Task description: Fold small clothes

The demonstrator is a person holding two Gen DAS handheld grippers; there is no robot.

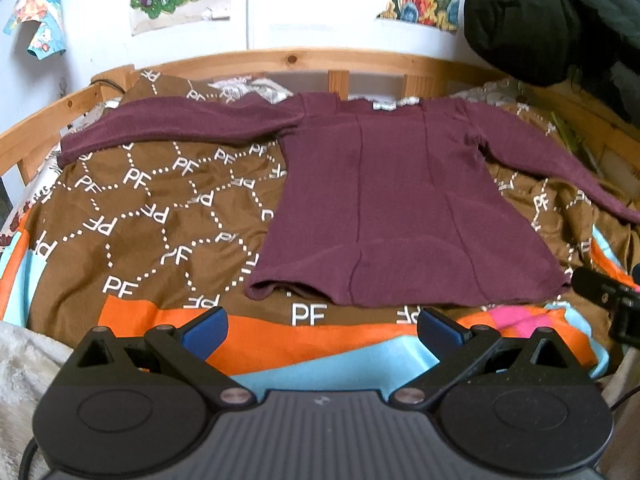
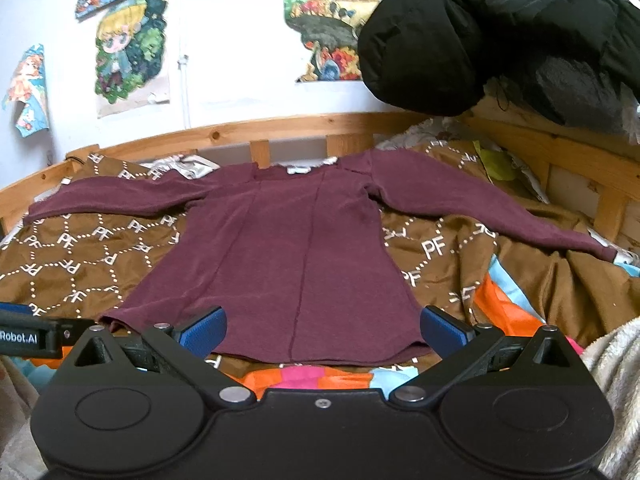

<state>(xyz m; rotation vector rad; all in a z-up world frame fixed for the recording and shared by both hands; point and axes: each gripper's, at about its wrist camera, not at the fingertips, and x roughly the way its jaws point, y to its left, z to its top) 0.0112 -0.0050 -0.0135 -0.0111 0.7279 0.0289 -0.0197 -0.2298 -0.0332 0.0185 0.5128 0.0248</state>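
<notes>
A small maroon long-sleeved top (image 1: 404,200) (image 2: 280,256) lies flat on the bed, hem toward me, both sleeves spread out sideways. My left gripper (image 1: 322,330) hovers open just short of the hem, nothing between its blue pads (image 1: 204,334). My right gripper (image 2: 323,330) is open too, its blue pads (image 2: 202,330) straddling the hem's middle from the near side without holding cloth. The right gripper's black body (image 1: 612,300) shows at the right edge of the left wrist view; the left gripper's body (image 2: 28,336) shows at the left edge of the right wrist view.
A brown bedspread (image 1: 160,208) (image 2: 460,248) with white "PF" lettering and orange, blue and pink patches covers the bed. A wooden bed rail (image 1: 280,60) (image 2: 304,122) runs behind. A black puffy jacket (image 1: 552,20) (image 2: 500,32) hangs at upper right. Posters cover the white wall.
</notes>
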